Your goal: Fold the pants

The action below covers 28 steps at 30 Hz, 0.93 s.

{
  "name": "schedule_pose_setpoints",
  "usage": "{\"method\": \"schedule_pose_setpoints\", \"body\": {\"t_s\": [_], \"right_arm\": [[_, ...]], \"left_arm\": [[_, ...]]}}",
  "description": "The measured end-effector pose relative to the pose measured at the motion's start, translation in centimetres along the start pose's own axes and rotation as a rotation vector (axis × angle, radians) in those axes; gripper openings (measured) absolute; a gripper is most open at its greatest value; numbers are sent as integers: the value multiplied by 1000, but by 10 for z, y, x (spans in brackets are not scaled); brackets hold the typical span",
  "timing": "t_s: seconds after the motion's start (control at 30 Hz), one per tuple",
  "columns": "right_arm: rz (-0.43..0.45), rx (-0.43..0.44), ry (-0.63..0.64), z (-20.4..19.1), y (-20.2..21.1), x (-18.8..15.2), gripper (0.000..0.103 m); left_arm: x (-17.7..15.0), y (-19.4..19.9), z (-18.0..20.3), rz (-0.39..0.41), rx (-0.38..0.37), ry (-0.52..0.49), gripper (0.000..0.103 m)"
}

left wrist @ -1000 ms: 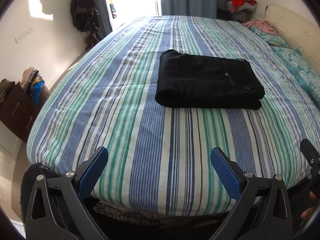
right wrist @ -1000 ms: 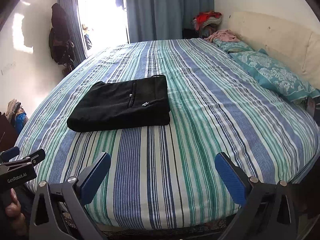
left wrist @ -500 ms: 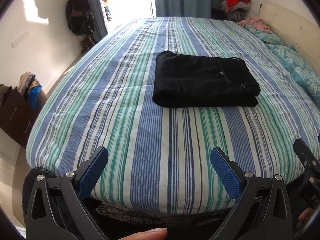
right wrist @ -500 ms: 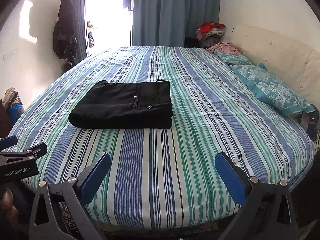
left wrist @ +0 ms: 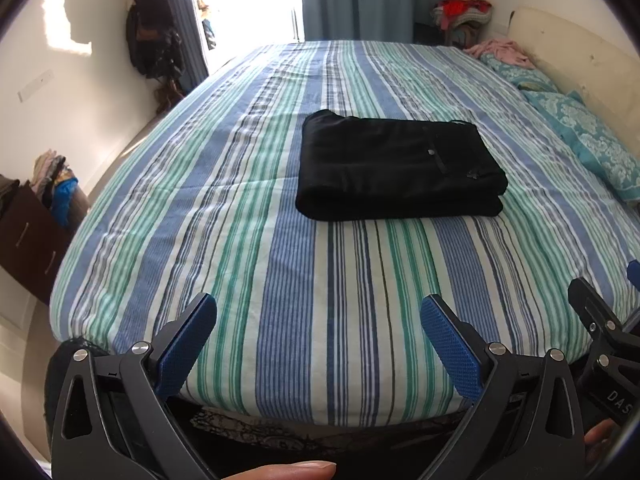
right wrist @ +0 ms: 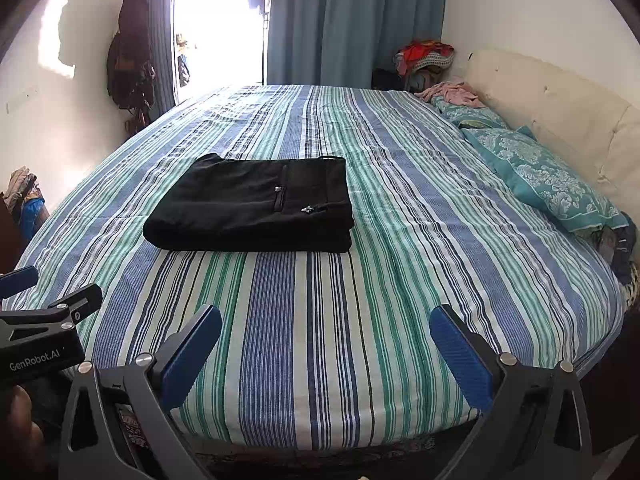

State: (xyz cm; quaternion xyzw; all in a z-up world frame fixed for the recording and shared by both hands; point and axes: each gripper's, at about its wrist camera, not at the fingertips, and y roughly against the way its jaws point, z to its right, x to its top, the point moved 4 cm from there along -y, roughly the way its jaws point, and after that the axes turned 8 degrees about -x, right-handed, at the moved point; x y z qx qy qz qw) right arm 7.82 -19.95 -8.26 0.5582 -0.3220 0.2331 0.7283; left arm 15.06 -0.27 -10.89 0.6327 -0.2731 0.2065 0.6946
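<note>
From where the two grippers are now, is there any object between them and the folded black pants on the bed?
Nothing visible. Only bare striped blue-green bedsheet lies between the open left gripper, the open right gripper and the folded black pants. The teal patterned pillow sits aside, by the headboard.

I'm in a home bedroom. Big bed point(right wrist: 400, 280) with a blue, green and white striped sheet fills my view, teal patterned pillows point(right wrist: 548, 184) lie against a cream padded headboard point(right wrist: 552, 104). Blue curtains point(right wrist: 352, 20) hang beside a bright doorway. Dark clothes hang on the wall point(right wrist: 130, 48), a clothes heap point(right wrist: 426, 54) sits in the corner, a brown dresser point(left wrist: 28, 240) stands at left.
</note>
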Motion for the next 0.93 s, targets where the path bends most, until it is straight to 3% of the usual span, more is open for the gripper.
{"method": "schedule_pose_setpoints", "body": {"t_s": [0.93], "right_arm": [[-18,-10,-19,5,-4,-4,103]], "left_arm": [[-2,-2,1,1,5,2,102]]}}
